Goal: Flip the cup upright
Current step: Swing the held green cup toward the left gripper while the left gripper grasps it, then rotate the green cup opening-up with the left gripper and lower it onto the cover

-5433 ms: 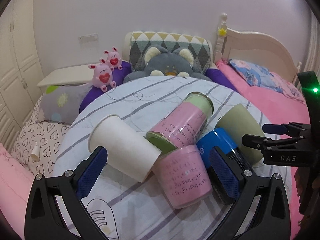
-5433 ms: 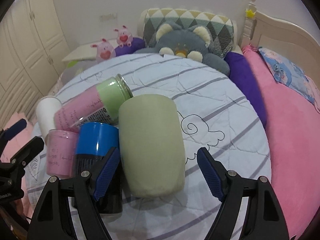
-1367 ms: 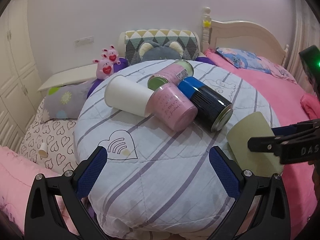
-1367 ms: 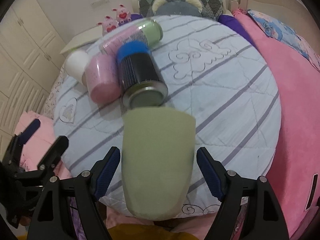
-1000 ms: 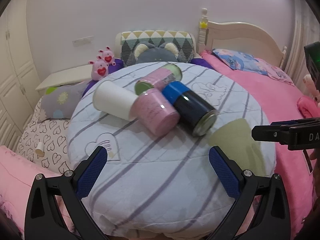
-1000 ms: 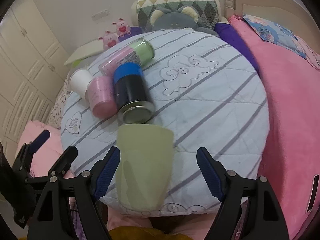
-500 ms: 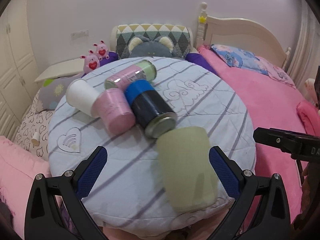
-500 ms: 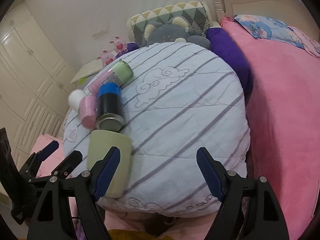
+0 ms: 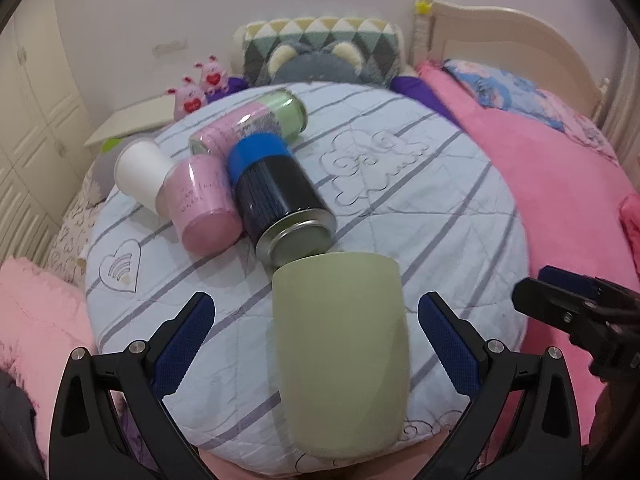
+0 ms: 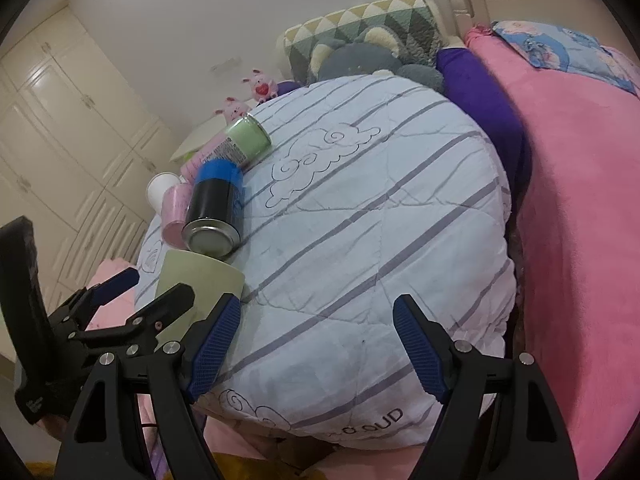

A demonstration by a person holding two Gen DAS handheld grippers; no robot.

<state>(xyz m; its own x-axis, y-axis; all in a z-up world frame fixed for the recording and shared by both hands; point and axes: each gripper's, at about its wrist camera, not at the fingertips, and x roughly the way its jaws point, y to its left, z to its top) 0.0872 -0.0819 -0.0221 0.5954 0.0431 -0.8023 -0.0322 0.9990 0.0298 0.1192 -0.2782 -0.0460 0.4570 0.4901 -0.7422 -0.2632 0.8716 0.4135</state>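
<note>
Green cup stands upright on the cushion; both tongs, left and right, gape released. Next: pick another toppled cup.

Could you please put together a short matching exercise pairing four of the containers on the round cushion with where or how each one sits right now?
Things:
1. green cup
2. blue-capped black can
3. white cup
4. pink cup

Places or states:
A. lying at the far left end of the cluster
B. standing between the open fingers of the left gripper
C. lying with its metal base towards the camera, right behind the green cup
D. lying between the white cup and the black can

Pairs: 1-B, 2-C, 3-A, 4-D
</note>
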